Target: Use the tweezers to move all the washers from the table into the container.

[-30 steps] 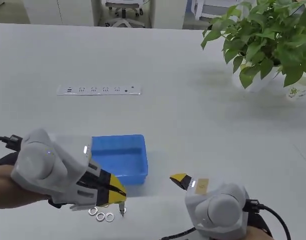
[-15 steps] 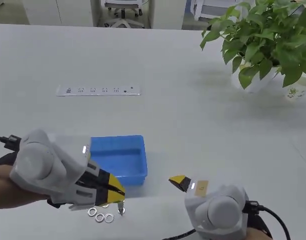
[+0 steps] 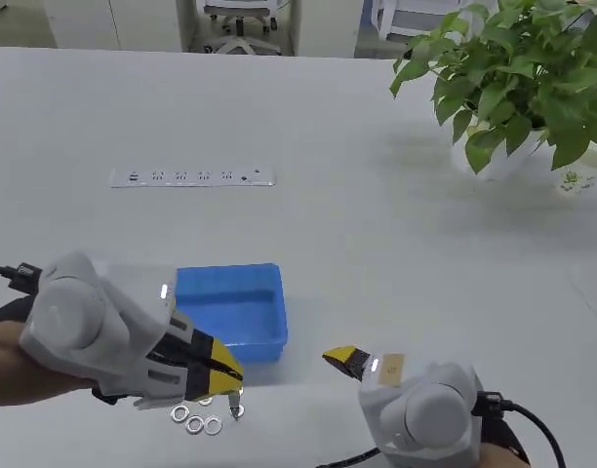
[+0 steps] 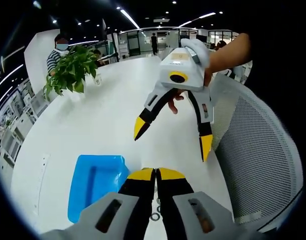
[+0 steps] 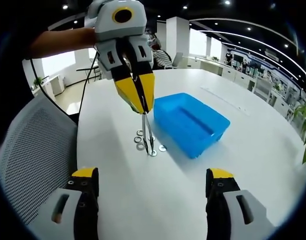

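My left gripper (image 3: 230, 375) is shut on a pair of thin metal tweezers (image 5: 148, 131) that point down at the table. The tweezer tips rest at one small metal washer (image 5: 152, 153); I cannot tell whether they grip it. Several more washers (image 3: 195, 425) lie loose just left of the tips. The blue container (image 3: 230, 304) stands right behind them, its inside bare where I see it. My right gripper (image 5: 153, 175) hovers to the right, open, with nothing between its jaws. In the left gripper view the shut left gripper (image 4: 156, 173) faces the right gripper (image 4: 172, 137).
A white power strip (image 3: 192, 176) lies farther back on the white table (image 3: 377, 224). A potted green plant (image 3: 508, 83) stands at the back right. A mesh chair back (image 5: 35, 150) is close to the table's near edge.
The right gripper has drifted slightly left and toward me. The left gripper and tweezers have stayed almost still over the washers.
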The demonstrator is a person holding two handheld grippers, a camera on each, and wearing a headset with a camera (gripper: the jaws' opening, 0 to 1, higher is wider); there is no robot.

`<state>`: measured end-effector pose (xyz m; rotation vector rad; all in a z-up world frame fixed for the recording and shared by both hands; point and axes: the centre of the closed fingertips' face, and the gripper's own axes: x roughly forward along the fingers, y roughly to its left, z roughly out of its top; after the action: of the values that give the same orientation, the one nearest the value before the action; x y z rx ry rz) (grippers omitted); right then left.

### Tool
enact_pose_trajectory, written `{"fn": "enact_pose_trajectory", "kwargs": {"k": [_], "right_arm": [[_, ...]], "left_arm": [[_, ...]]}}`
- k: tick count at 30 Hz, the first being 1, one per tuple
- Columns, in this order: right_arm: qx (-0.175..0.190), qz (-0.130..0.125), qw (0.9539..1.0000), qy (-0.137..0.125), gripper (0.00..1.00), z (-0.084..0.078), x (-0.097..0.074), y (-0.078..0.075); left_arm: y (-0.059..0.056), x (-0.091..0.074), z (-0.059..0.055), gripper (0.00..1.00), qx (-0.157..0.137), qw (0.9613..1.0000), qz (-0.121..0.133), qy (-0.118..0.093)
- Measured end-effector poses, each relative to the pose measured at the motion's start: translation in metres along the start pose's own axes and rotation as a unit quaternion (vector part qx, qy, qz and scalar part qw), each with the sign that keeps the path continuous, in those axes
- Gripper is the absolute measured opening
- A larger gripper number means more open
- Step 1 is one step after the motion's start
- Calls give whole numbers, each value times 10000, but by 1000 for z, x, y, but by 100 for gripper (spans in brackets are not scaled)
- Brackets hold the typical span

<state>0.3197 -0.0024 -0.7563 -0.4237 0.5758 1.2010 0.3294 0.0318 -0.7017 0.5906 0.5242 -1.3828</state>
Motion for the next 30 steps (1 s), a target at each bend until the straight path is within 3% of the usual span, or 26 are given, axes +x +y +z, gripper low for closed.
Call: {"fn": "enact_pose_trajectory", "kwargs": {"k": [11,19,30], "right_arm": [[-575,447,9973,-98,63,14,16,8],[-840,639,9943,-143,44,22,29,8],[-1109,834,9902,-143,28,26,48,11]], "left_arm": [[2,-1,-2,5,-42,10000,2,-9],[2,-2,-3,5,-83,10000,3,-12],[2,-1,-2,5,-118,9999,-24,-34]]}}
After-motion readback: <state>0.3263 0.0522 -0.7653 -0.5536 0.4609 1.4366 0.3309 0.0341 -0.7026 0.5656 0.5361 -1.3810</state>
